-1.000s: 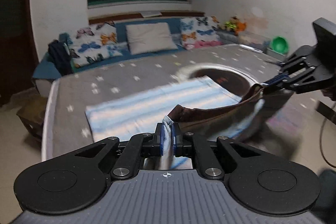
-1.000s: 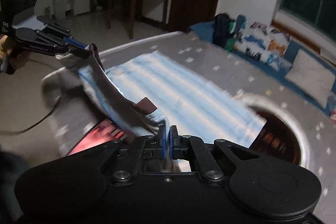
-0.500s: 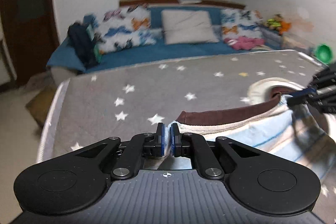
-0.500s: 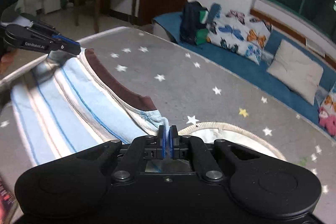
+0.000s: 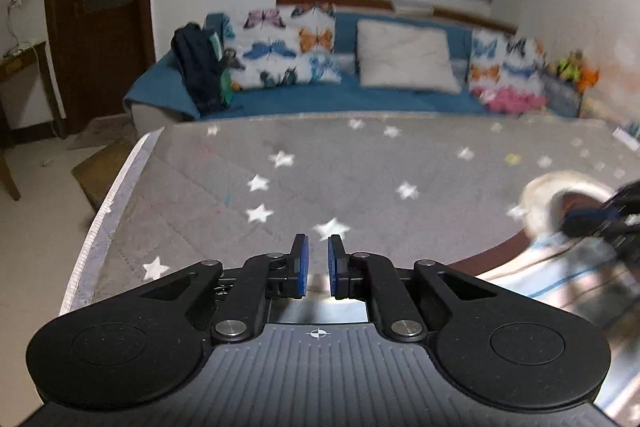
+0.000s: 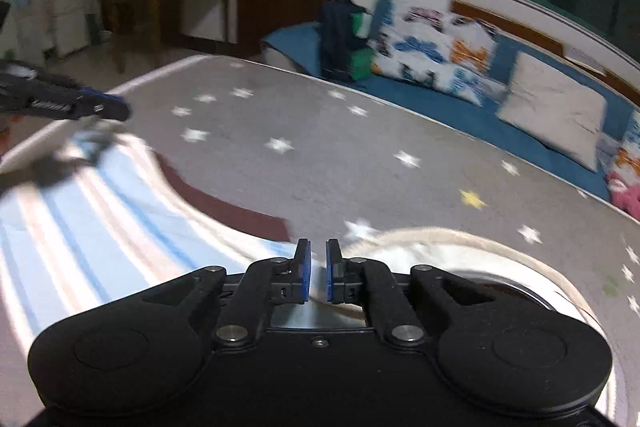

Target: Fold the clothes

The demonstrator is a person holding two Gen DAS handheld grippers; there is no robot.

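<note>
A light blue striped garment (image 6: 100,211) with a dark brown hem (image 6: 232,211) lies flat on the grey star-print mattress (image 5: 360,163). My left gripper (image 5: 317,259) hovers just over the garment's near corner. Its jaws are opening, a narrow gap shows between the blue pads, and no cloth is caught there. My right gripper (image 6: 318,267) stands the same way over the other corner, jaws opening, cloth lying under them but not pinched. Each gripper shows in the other's view, the right gripper (image 5: 600,217) and the left gripper (image 6: 100,107), both blurred.
A round object with a cream rim (image 6: 460,239) lies on the mattress beside the garment. A blue sofa (image 5: 400,95) with butterfly cushions and a dark backpack (image 5: 196,71) lines the far wall. The mattress edge (image 5: 120,187) drops to the floor on the left.
Both grippers carried the garment's brown hem forward and down across the striped cloth. Their jaws, shut on the hem before, now stand slightly apart and the cloth lies loose.
</note>
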